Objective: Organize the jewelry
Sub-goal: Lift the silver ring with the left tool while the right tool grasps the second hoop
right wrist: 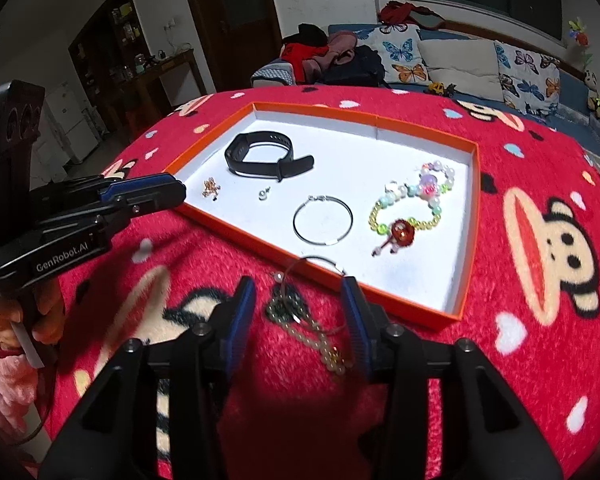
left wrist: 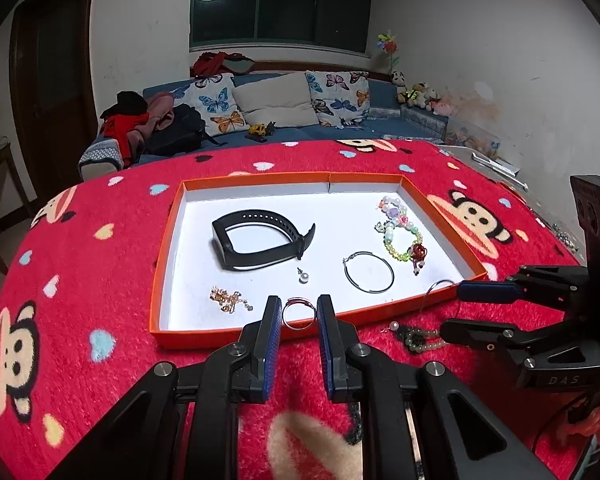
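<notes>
A ring [left wrist: 298, 312] is clamped between the pads of the left gripper [left wrist: 299, 314], just above the near rim of the orange tray [left wrist: 164, 240]. The right gripper [right wrist: 300, 300] is held open over a bead necklace [right wrist: 320, 336] outside that rim. Farther inside the tray, a hoop [left wrist: 368, 272], beaded bracelet [left wrist: 400, 236] and black band [left wrist: 260, 240] are laid.
</notes>
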The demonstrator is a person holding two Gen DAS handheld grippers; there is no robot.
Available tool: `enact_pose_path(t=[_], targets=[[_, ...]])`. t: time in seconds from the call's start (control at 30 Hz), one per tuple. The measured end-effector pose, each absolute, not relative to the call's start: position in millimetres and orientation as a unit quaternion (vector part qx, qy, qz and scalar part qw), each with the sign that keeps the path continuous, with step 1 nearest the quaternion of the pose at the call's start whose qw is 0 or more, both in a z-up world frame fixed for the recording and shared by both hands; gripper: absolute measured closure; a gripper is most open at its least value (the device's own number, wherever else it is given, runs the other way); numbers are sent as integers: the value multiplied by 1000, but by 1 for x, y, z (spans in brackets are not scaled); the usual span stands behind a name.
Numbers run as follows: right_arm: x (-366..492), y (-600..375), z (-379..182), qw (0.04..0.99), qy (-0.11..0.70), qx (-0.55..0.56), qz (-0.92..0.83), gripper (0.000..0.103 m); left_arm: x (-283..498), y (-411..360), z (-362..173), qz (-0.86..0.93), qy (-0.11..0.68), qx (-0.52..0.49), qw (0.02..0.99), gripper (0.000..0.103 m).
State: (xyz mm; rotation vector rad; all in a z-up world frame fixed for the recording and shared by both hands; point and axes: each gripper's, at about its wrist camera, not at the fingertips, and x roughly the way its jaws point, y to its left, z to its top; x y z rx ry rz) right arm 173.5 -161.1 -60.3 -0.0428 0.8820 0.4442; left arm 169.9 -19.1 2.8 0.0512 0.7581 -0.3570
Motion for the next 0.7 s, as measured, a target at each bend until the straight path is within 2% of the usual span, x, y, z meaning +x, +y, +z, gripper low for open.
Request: enact_pose_path(t=[0.03, 0.13, 0.7], targets=[[173, -162, -61, 880, 425, -22, 211, 48, 170, -19, 3, -174, 369, 24, 913, 84], [172, -165, -65, 880, 428, -22, 202, 46, 169, -20, 0, -174, 369, 25, 913, 84], [160, -195, -66, 893, 424, 31, 143, 45, 166, -23, -7, -178, 372, 28, 911, 84]])
